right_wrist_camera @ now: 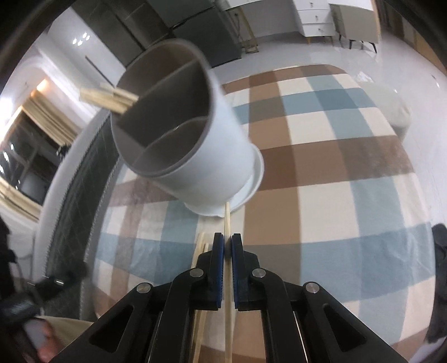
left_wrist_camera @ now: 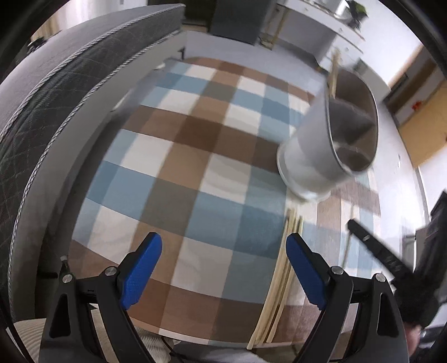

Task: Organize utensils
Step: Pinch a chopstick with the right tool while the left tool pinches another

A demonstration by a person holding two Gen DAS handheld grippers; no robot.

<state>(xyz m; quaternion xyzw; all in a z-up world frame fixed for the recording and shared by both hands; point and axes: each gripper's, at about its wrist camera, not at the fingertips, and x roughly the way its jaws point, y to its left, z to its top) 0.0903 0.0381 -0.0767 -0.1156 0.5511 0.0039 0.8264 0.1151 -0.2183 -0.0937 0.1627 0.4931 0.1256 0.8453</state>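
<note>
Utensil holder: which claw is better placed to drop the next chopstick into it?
Right. The right claw is already shut on a chopstick whose tip points at the utensil holder. The left claw is open and holds nothing, with the loose chopsticks lying by its right finger.

Checked cloth (left_wrist_camera: 195, 156), in blue, brown and cream squares, covering the worktop. Dark quilted mattress or cushion (left_wrist_camera: 56, 92) with piped edging, standing just beside the worktop's edge. White drawer unit (right_wrist_camera: 313, 16) with small knobs, against the far wall on pale legs. Grey cabinet (right_wrist_camera: 354, 22) beside it. Dark tall cupboards (right_wrist_camera: 167, 25) on the same far side. Pale glossy floor (right_wrist_camera: 301, 53) (reflective). Cream rounded stool or pouffe (right_wrist_camera: 391, 109), near the worktop's far edge.
</note>
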